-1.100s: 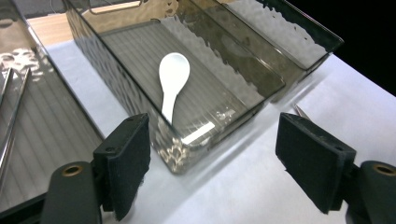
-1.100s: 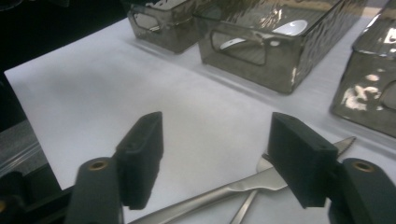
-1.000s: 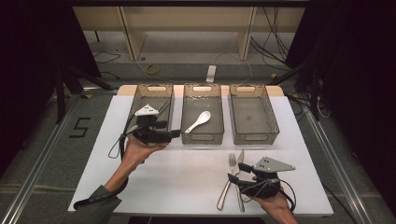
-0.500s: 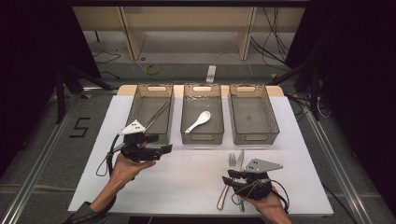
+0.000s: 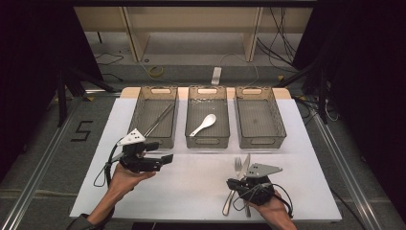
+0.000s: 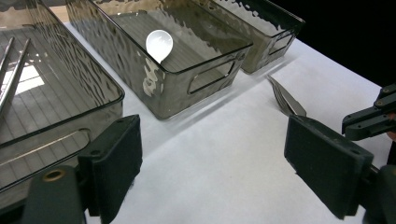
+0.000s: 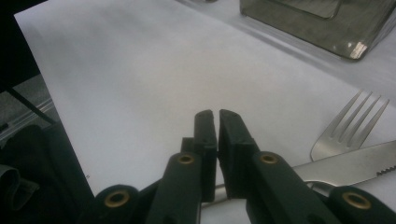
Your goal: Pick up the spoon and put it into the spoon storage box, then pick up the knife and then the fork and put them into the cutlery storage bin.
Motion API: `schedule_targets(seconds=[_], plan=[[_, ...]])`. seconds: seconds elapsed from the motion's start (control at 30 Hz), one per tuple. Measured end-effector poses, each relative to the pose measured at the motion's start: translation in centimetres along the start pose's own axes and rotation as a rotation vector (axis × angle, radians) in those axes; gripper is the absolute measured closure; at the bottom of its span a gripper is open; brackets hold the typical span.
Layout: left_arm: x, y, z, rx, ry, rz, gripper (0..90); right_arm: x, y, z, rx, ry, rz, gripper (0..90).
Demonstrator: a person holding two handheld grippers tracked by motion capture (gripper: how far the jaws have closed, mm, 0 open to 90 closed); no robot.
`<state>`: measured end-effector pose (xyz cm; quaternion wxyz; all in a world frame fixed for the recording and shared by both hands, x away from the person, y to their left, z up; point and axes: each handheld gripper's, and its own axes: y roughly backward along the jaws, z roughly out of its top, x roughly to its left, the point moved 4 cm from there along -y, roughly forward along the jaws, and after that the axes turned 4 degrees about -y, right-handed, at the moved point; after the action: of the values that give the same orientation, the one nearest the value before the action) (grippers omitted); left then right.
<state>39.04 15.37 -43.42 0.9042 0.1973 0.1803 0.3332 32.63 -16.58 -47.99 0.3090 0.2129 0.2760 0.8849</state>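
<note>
High cam overhead; tool cams close.

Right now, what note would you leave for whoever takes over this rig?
Left tool: empty, jaws just opened wide, near the left bin.
Right tool: just shut, low over the handle of the fork; grip unclear.
Done: chopsticks in left bin, spoon in middle bin.
Left: fork and knife lie on the table; right bin empty.
</note>
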Motion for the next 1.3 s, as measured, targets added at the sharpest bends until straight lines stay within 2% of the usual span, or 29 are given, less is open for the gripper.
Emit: schedule_targets(seconds=[0.1,0.47,0.7,0.87,1.3], plan=[[0.0,0.0,-0.1,0.001,-0.006,0.000,18.3,0.0,-0.2,0.0,0.014,0.008,0.002,90.0],[-0.5,0.4,-0.6,0.006,-0.006,-0.007,17.1,0.2,-1.0,-0.3,0.069,0.019,0.016,90.0],[-0.6,0.7,-0.7,-0.005,0.004,-0.005,16.6,0.6,-1.8,-0.6,0.111,0.034,0.036,90.0],[-0.5,0.7,-0.9,0.004,0.014,-0.007,16.3,1.0,-2.3,-0.8,0.143,0.043,0.047,90.0],[-0.7,0.7,-1.1,0.014,-0.009,-0.002,15.9,1.6,-3.5,-1.6,0.227,0.068,0.056,90.0]])
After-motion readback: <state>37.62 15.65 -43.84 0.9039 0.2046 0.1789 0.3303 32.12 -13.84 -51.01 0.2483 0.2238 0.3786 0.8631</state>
